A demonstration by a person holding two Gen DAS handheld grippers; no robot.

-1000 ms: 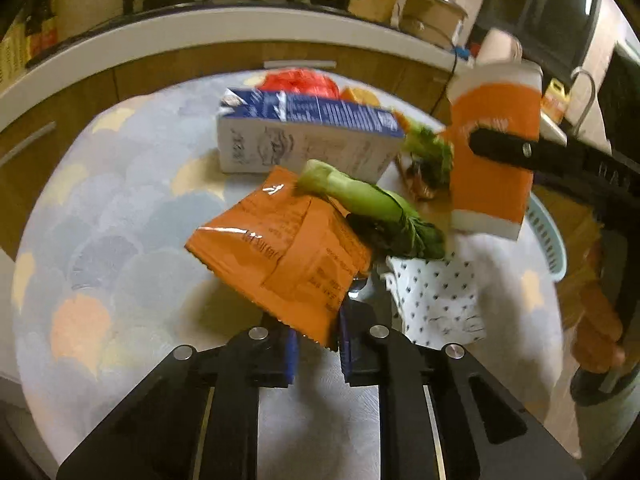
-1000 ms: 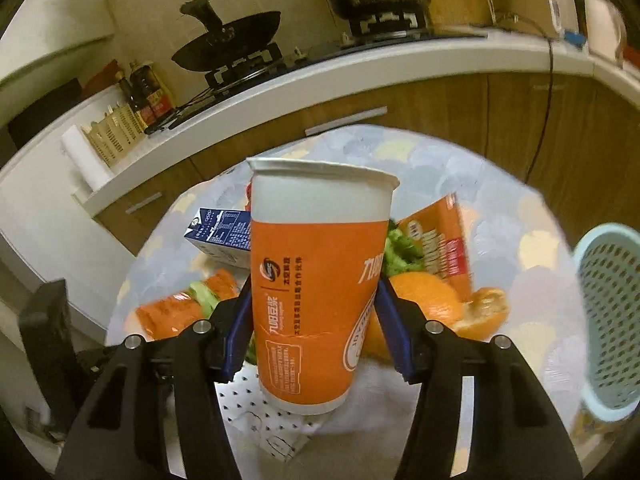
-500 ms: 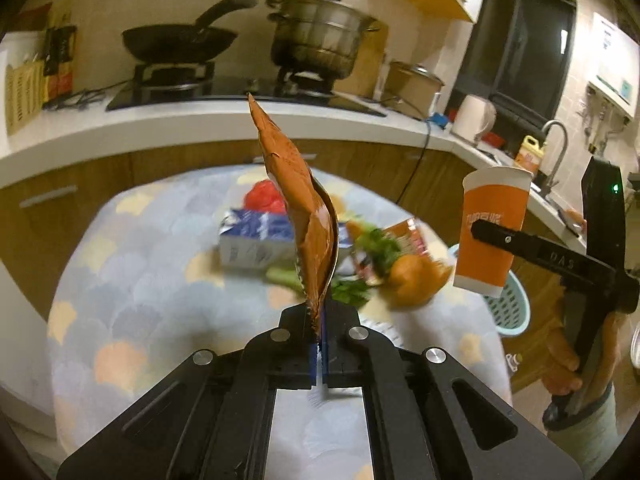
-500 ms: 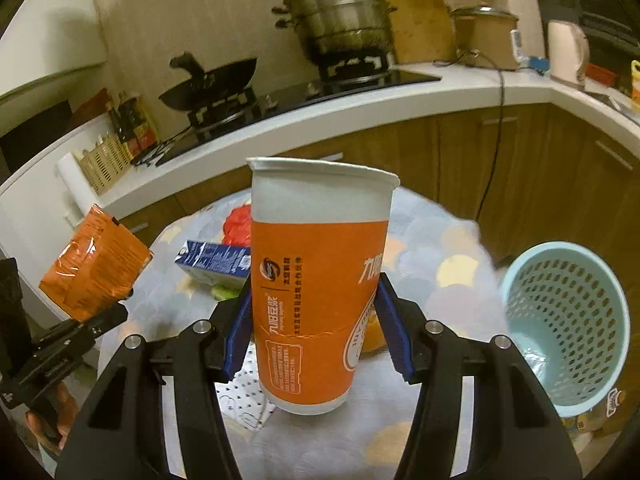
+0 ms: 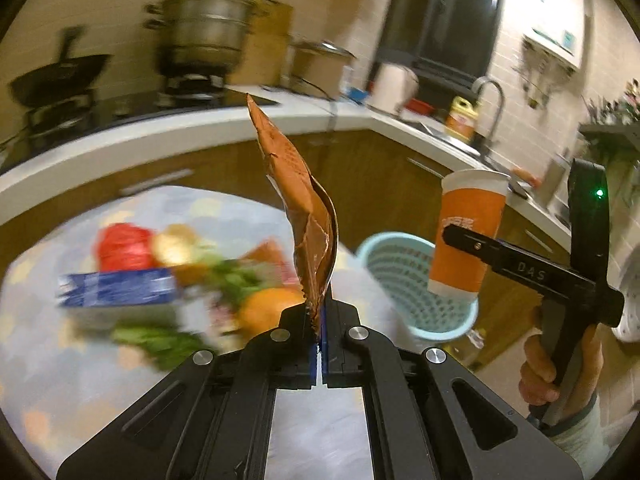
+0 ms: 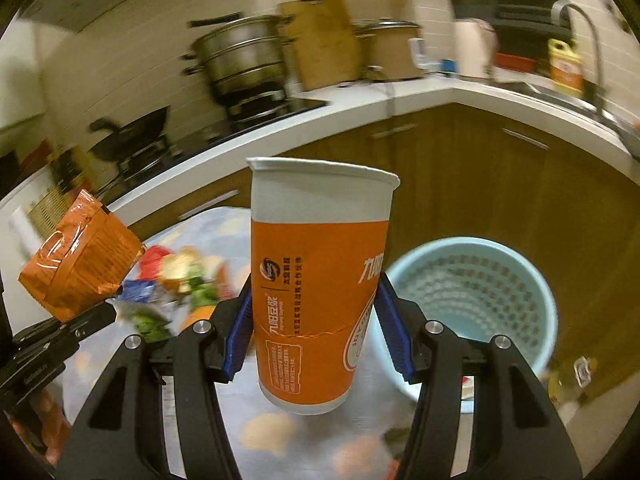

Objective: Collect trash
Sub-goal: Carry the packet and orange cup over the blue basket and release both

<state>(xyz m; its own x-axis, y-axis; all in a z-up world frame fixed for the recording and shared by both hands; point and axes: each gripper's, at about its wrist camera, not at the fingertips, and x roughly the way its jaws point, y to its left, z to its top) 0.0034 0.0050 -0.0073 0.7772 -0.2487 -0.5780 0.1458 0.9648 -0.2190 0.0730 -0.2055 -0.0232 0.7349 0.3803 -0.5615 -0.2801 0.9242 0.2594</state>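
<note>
My left gripper (image 5: 319, 320) is shut on an orange snack packet (image 5: 302, 216) and holds it edge-on, high above the table. The packet also shows at the left of the right wrist view (image 6: 80, 256). My right gripper (image 6: 316, 320) is shut on a tall orange and white paper cup (image 6: 320, 280), held upright in the air. The cup also shows in the left wrist view (image 5: 466, 236). A light blue mesh trash basket (image 6: 476, 296) stands on the floor beside the table, just right of the cup; it also shows in the left wrist view (image 5: 400, 272).
On the round patterned table (image 5: 80, 380) lie a blue carton (image 5: 116, 290), green vegetables (image 5: 160, 340), an orange (image 5: 268, 308) and a red bag (image 5: 124, 246). A kitchen counter (image 6: 440, 100) with pots curves behind. Wooden cabinets (image 6: 500, 184) stand past the basket.
Both grippers have swung right with their loads. The basket now sits closer and larger in both views, and the table items have shifted left and blurred.
</note>
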